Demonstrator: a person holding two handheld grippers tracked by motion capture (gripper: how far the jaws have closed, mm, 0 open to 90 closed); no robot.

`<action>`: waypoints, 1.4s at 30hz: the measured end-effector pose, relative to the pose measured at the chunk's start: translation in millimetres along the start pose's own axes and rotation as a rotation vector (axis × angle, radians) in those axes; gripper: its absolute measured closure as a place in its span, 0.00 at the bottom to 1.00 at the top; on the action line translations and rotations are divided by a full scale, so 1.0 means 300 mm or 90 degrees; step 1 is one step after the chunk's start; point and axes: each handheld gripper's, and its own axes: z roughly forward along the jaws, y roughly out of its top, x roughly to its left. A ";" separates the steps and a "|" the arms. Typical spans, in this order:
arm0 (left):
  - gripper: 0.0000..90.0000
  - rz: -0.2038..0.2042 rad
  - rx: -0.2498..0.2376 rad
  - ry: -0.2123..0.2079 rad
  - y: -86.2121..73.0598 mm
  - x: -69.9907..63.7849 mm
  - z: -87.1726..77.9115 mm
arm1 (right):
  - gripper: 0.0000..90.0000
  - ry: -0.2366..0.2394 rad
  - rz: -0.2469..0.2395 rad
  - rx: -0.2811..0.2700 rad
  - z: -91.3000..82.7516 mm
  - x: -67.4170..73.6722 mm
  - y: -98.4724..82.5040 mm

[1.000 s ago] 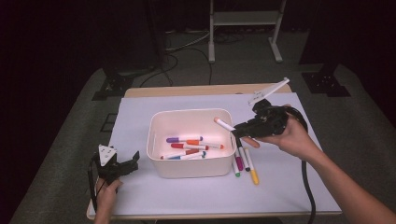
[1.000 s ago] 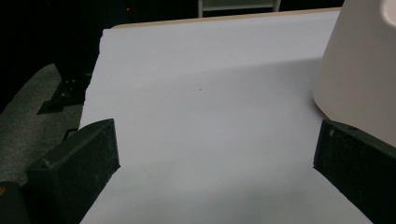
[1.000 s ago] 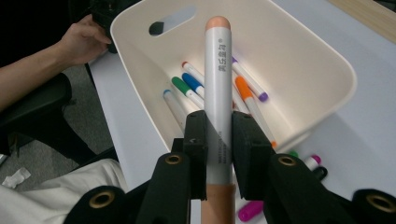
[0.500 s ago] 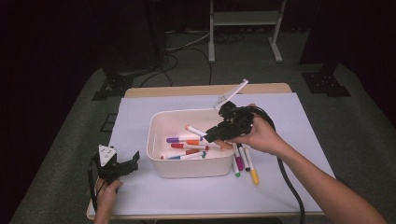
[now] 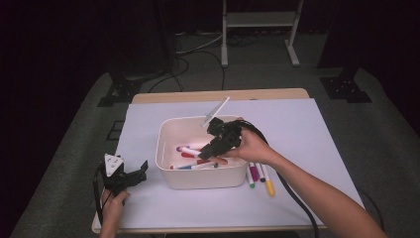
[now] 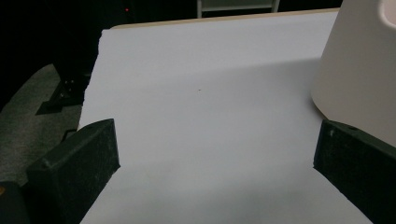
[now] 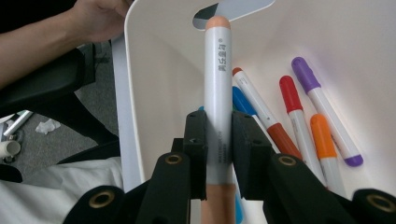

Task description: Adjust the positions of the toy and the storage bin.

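Note:
A white bin (image 5: 208, 178) stands mid-table with several coloured markers (image 5: 195, 164) lying in it. My right gripper (image 5: 212, 148) reaches down into the bin from its right side. It is shut on a white marker with a peach cap (image 7: 217, 93), which points toward the bin's inner wall (image 7: 163, 70). Red (image 7: 292, 100), purple (image 7: 322, 109) and orange (image 7: 324, 144) markers lie on the bin floor beside it. My left gripper (image 5: 138, 173) rests open on the paper at the front left, with nothing between its fingers (image 6: 79, 172), and the bin's outer wall (image 6: 359, 70) is to its right.
White paper (image 5: 307, 129) covers the wooden table. Three markers (image 5: 260, 174), green, magenta and yellow, lie on the paper just right of the bin. The right gripper's cable (image 5: 292, 193) trails along the forearm. A metal stand (image 5: 257, 29) sits on the floor behind the table.
My right gripper has moved left and down with the marker, from the bin's right edge to inside the bin. The left gripper has stayed put.

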 end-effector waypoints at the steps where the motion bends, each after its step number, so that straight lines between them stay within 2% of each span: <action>1: 0.00 0.000 0.000 0.000 0.000 0.000 0.000 | 0.84 0.000 0.000 0.000 0.000 0.000 0.000; 5: 0.00 -0.001 0.000 0.000 0.000 0.000 0.001 | 0.84 0.003 -0.014 0.021 0.045 -0.004 0.012; 6: 0.00 -0.001 0.000 0.000 0.000 0.001 0.000 | 0.84 -0.002 -0.022 0.039 0.073 -0.006 0.014; 10: 0.00 0.000 -0.001 0.000 0.000 0.001 0.000 | 0.84 0.002 -0.027 0.054 0.115 -0.020 0.019; 13: 0.00 -0.001 -0.001 0.000 0.000 0.002 0.001 | 0.84 0.004 -0.027 0.059 0.128 -0.024 0.021; 16: 0.00 -0.001 0.000 0.000 0.000 0.003 0.001 | 0.84 0.009 -0.036 0.088 0.160 -0.028 0.026; 21: 0.00 -0.002 -0.001 0.000 0.000 0.002 0.001 | 0.84 0.012 -0.052 0.111 0.188 -0.026 0.025; 23: 0.00 -0.002 -0.001 0.000 0.000 0.003 0.001 | 0.83 0.007 -0.052 0.129 0.197 -0.022 0.026; 26: 0.00 -0.001 -0.001 0.000 0.000 0.002 0.000 | 0.79 -0.011 -0.053 0.136 0.196 -0.019 0.027; 31: 0.00 -0.001 -0.002 0.000 0.000 0.002 0.000 | 0.76 -0.030 -0.049 0.116 0.153 -0.013 0.025; 33: 0.00 -0.001 -0.002 -0.001 -0.001 0.001 -0.001 | 0.74 -0.035 -0.045 0.096 0.115 -0.011 0.023; 35: 0.00 0.000 -0.002 -0.001 -0.001 0.001 -0.001 | 0.72 -0.043 -0.040 0.071 0.064 -0.007 0.017; 36: 0.00 0.001 -0.003 0.000 -0.001 0.000 -0.001 | 0.70 -0.053 -0.033 0.045 0.006 -0.005 0.005; 37: 0.00 0.001 -0.003 0.000 -0.001 0.000 -0.001 | 0.70 -0.053 -0.033 0.045 0.006 -0.005 0.005; 42: 0.00 0.004 -0.003 0.001 -0.001 -0.002 -0.001 | 0.67 -0.084 -0.015 -0.007 -0.137 0.007 -0.063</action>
